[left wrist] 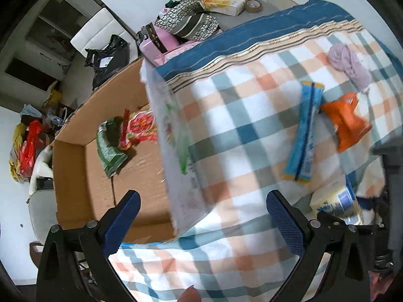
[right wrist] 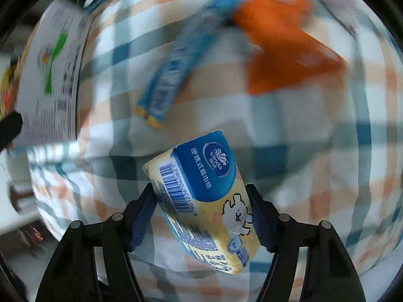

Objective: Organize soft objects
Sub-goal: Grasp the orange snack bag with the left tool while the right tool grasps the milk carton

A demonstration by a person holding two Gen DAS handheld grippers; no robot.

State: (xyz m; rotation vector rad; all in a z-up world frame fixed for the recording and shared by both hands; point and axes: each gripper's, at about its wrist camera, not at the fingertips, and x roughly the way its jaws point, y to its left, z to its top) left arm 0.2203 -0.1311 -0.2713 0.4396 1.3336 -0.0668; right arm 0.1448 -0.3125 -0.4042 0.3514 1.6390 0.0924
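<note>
Between the right gripper's (right wrist: 201, 216) jaws sits a clamped tissue pack (right wrist: 201, 201); the left gripper's (left wrist: 201, 216) jaws gape empty, two packets (left wrist: 126, 138) already lie in the cardboard box (left wrist: 75, 166) beyond its left jaw, several remain on the checked blanket (left wrist: 239, 138).

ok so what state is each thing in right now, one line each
left gripper: open, holding nothing
right gripper: shut on the tissue pack
tissue pack: held, tilted
cardboard box: open, two packets inside
blue packet: lying on the blanket
orange packet: lying beside the blue packet
purple cloth: crumpled on the blanket
</note>
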